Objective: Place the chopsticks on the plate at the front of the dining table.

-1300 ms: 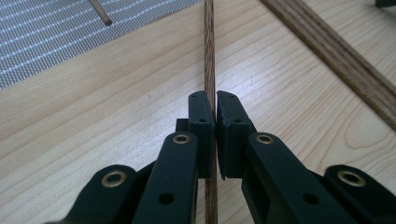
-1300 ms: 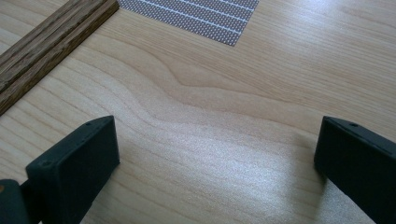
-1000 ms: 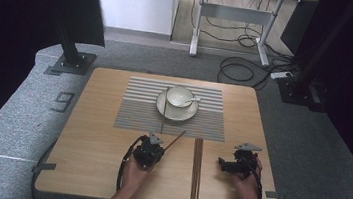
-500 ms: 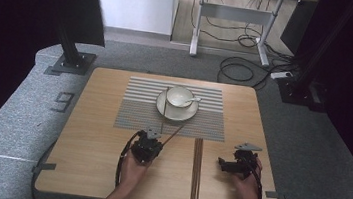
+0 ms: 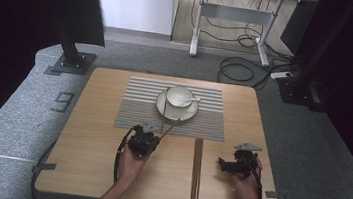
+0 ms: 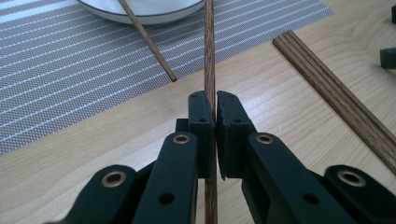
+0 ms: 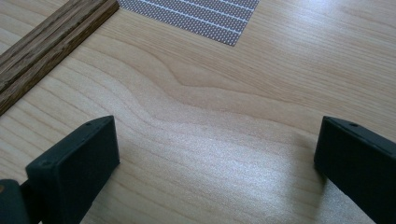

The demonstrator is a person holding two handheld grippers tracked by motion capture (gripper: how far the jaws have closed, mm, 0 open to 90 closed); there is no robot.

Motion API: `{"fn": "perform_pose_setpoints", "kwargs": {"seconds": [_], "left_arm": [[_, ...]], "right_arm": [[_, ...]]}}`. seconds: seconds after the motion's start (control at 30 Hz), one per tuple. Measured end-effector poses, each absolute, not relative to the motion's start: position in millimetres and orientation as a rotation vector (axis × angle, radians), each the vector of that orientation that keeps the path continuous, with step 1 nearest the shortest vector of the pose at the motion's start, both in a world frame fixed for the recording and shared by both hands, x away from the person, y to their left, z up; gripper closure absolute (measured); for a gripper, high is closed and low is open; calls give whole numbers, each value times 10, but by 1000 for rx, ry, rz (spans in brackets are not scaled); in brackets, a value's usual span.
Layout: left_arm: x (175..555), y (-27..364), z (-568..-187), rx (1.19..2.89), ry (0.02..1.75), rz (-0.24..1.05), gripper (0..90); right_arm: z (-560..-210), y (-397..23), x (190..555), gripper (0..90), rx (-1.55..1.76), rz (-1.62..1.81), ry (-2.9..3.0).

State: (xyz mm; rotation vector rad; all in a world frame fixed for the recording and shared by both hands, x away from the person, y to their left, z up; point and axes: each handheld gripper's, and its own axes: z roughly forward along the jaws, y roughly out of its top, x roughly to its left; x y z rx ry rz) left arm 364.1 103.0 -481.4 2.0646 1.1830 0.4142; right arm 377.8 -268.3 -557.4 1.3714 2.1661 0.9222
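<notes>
The left gripper (image 6: 209, 109) was clenched on one chopstick (image 6: 209, 56), which ran straight ahead of its jaws with its far end over the plate (image 6: 140, 16), probably to rest it there beside the other stick (image 6: 148, 42). The right gripper (image 7: 215, 149) sat released over bare table (image 7: 224, 93); the held stick's tip was cut off at the frame's top edge

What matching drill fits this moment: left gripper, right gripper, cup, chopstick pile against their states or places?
1 left gripper
2 right gripper
3 cup
4 chopstick pile

a on the saucer
b jaws wide apart over bare table
c on the wood between both hands
d jaws clamped on a single chopstick

Pairs: 1-d, 2-b, 3-a, 4-c
</notes>
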Motion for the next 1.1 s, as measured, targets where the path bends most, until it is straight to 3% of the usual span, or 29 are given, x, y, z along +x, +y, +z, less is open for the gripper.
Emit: {"fn": "perform_pose_setpoints", "kwargs": {"seconds": [1.1], "left_arm": [[3916,1227,-4637,1949,1272,436,852]], "right_arm": [[-5574,-2680,3779,0,1372,921,2165]]}}
